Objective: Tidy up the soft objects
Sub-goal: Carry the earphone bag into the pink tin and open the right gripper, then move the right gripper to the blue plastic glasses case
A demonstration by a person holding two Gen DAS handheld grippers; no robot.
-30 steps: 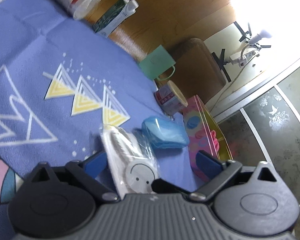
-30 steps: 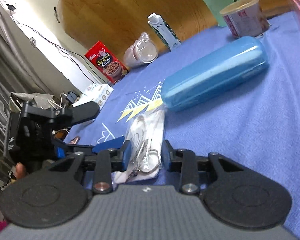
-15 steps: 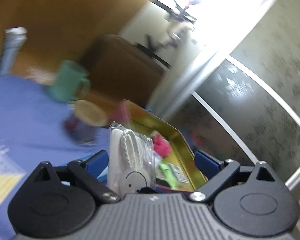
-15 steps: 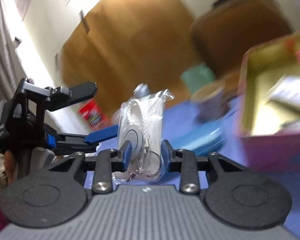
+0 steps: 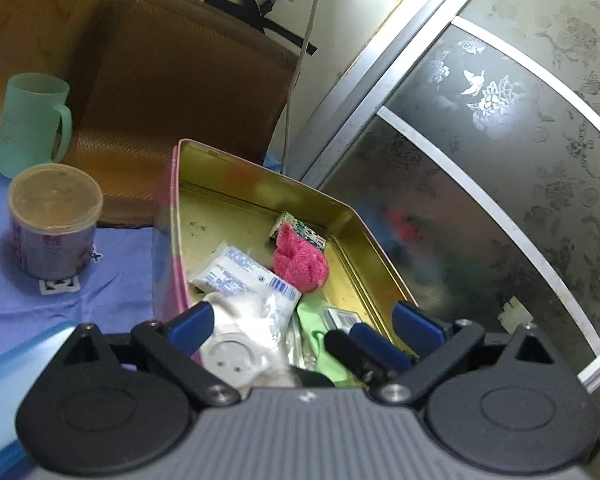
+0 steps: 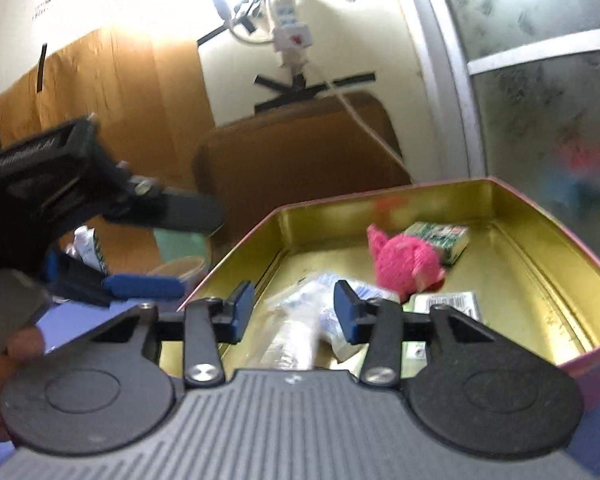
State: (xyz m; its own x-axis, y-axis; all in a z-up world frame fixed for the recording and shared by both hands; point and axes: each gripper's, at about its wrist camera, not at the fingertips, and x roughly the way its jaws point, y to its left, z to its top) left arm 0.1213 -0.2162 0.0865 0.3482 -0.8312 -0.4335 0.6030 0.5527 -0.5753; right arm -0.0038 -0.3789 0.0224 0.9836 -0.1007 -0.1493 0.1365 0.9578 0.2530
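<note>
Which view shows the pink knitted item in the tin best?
Left wrist view: the pink knitted item lies sharp and unobstructed inside the tin. The right wrist view shows it too, but blurred.

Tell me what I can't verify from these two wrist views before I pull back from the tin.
- Right wrist view: the clear packet is motion-blurred under the right hand-held gripper, whose jaws have just been opening; resting in the tin or falling, cannot tell.
- Left wrist view: the green item is partly covered by that gripper's finger.
- Left wrist view: print on the white pack is too small to read.
</note>
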